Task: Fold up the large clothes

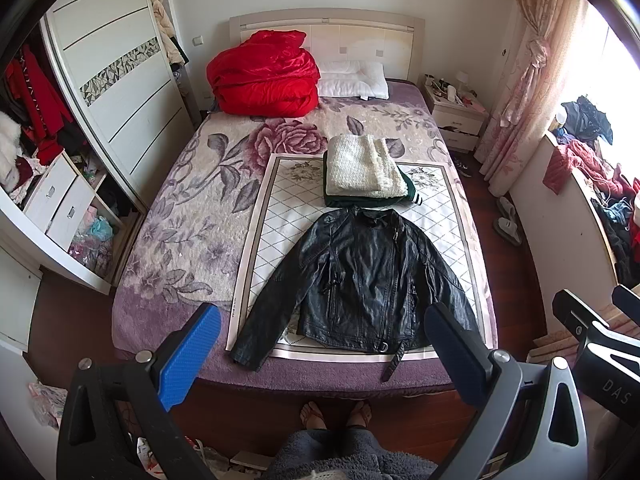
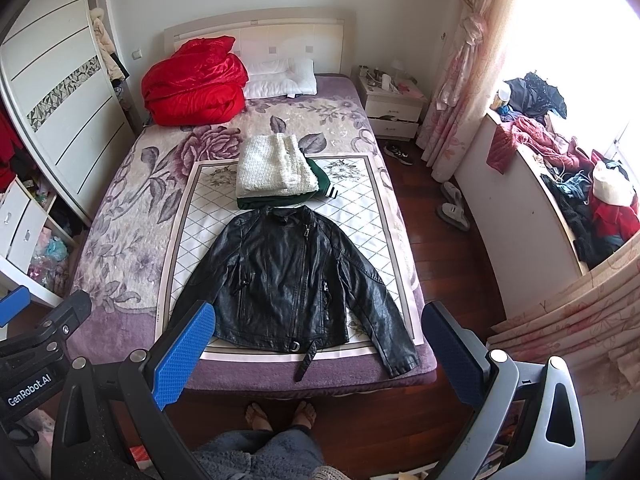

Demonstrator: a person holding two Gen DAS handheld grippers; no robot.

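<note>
A black leather jacket [image 1: 360, 280] lies flat, front up, sleeves spread, on a white quilted mat [image 1: 280, 216] at the near end of the bed; it also shows in the right wrist view [image 2: 288, 280]. Beyond its collar sits a folded white fluffy garment [image 1: 362, 168] on a folded green one [image 1: 360, 201]. My left gripper [image 1: 320, 356] is open and empty, held above the bed's foot. My right gripper [image 2: 320, 356] is open and empty, also short of the jacket's hem.
A red quilt [image 1: 264, 76] and a white pillow [image 1: 354, 80] lie at the headboard. A wardrobe [image 1: 112, 92] stands at the left, a nightstand [image 1: 456, 112] and a clothes-heaped sill [image 2: 560, 184] at the right. My feet [image 1: 336, 414] stand at the bed's foot.
</note>
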